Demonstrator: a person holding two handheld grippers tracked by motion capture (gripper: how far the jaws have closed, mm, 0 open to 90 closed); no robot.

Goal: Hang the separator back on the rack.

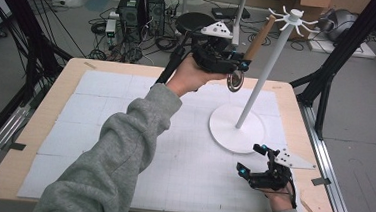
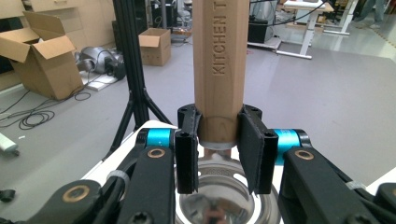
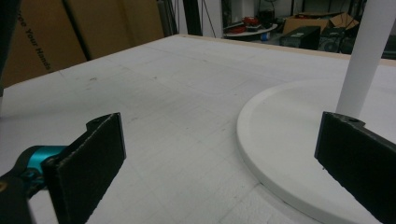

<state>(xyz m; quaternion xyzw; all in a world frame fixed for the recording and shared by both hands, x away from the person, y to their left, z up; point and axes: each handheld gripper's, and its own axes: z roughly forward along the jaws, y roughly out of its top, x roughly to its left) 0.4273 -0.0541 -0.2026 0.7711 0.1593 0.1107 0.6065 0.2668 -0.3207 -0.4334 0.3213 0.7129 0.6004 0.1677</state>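
My left gripper (image 1: 240,64) is raised above the far middle of the table and shut on a kitchen tool. The tool has a wooden handle (image 1: 259,38) slanting up to the right and a round metal head (image 1: 235,81) hanging below the jaws. In the left gripper view the handle (image 2: 218,70), stamped KITCHEN, stands between the jaws of that gripper (image 2: 218,154), with the shiny metal head (image 2: 219,200) underneath. Just right of it stands a white stand with a pole (image 1: 269,66), hooks at its top (image 1: 293,17) and a round base (image 1: 234,129). My right gripper (image 1: 251,159) rests open near the table's front right.
The table (image 1: 67,85) is wooden and covered with a white gridded mat (image 1: 103,135). Black tripod legs (image 1: 340,51) flank it. Computers, cables and cardboard boxes lie on the floor beyond. In the right gripper view the stand's base (image 3: 299,140) and pole (image 3: 369,56) are close ahead.
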